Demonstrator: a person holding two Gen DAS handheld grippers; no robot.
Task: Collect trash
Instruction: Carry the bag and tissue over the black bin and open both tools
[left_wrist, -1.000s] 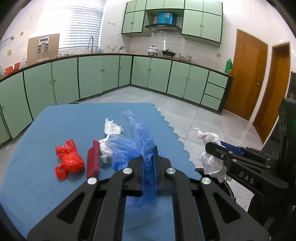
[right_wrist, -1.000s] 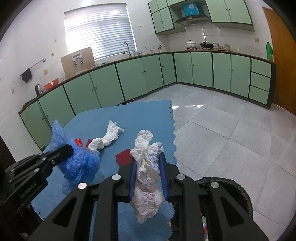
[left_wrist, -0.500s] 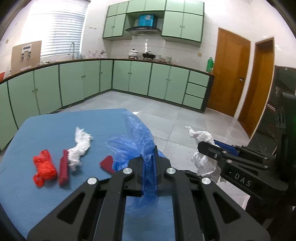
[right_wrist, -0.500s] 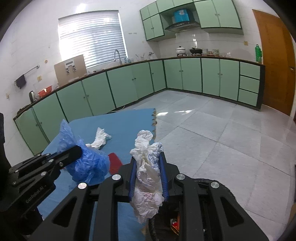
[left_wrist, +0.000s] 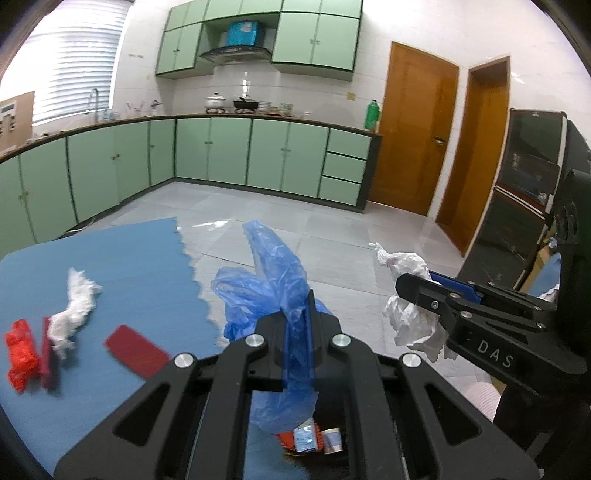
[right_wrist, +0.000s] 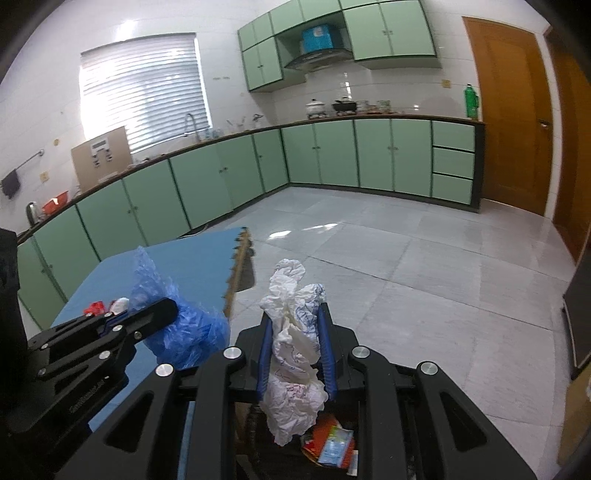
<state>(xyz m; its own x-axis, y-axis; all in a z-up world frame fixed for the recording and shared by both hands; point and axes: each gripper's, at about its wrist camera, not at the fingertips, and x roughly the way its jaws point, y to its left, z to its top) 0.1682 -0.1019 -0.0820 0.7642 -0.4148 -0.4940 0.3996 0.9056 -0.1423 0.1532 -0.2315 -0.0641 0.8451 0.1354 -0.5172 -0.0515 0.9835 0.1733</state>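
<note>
Below both grippers, packets and wrappers lie in a dark bin (right_wrist: 332, 448). Just above it the left gripper (left_wrist: 297, 332) is clamped tight on a blue plastic bag (left_wrist: 266, 291), and the right gripper (right_wrist: 295, 347) pinches a crumpled white paper (right_wrist: 291, 369) between narrow jaws. Farther left on the blue mat (left_wrist: 140, 266), near its scalloped right edge, lies a red card (left_wrist: 136, 350); a white tissue (left_wrist: 74, 310) and 2 red scraps (left_wrist: 26, 354) sit nearer its left edge.
</note>
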